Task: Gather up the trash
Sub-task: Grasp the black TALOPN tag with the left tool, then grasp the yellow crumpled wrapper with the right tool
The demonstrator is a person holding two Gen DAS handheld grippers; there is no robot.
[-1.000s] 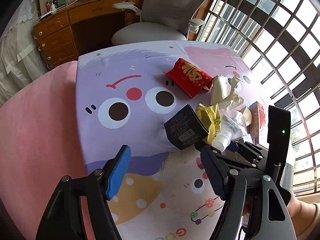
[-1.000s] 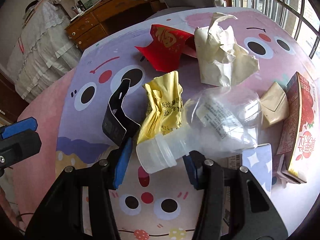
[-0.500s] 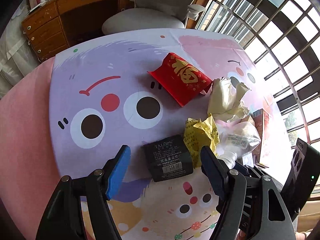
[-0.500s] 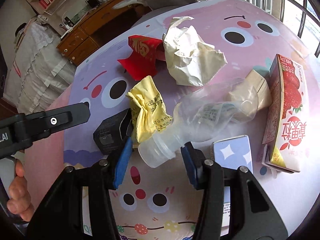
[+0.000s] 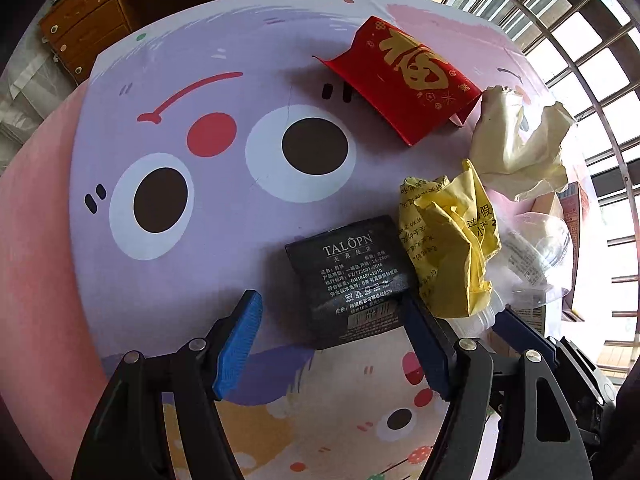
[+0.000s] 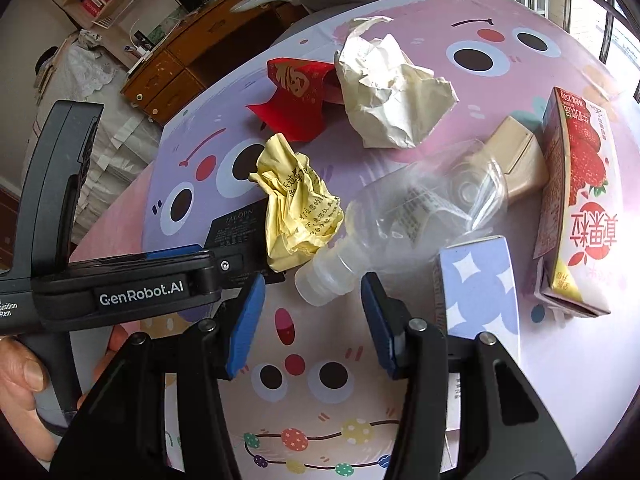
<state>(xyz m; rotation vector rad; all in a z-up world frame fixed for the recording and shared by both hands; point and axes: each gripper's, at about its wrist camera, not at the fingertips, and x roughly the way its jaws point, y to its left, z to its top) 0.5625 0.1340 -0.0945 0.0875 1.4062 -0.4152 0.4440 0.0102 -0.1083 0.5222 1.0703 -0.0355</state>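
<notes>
Left gripper [image 5: 334, 322]: jaws spread wide, nothing clamped. The black TALOPN card tag [image 5: 352, 276] is seen lying flat between the blue pads, nearer the right pad, whose tip meets or overlaps the tag's lower right corner; contact cannot be confirmed. Open cartoon-print mat [image 5: 224, 236] is left between the tag and the left pad.

Right gripper [image 6: 312, 314]: jaws likewise parted, empty. The open neck of the crushed clear plastic bottle [image 6: 400, 216] is pointed into the gap between the pads, just short of them. In the right wrist view the left gripper's body is seen crossing the left of the frame, held by a hand [image 6: 24, 384] at lower left, its tip over the black tag.

Trash is clustered centre to right in both views. A crumpled yellow printed paper [image 6: 298, 208] is lodged between tag and bottle, touching both. Above it, a red envelope with gold character [image 5: 404, 80] is partly tucked behind a crumpled cream paper ball [image 6: 388, 88] in the right wrist view. At the right of that view: a small beige carton [image 6: 516, 160] behind the bottle, a strawberry milk carton [image 6: 580, 208] lying on its side, and a pale blue starred box [image 6: 480, 284] just right of the right pad.

The mat's far edge is noted along the top of the left wrist view, with a wooden desk [image 5: 88, 12] beyond. The left half of the mat is bare; room on the right is tight.
</notes>
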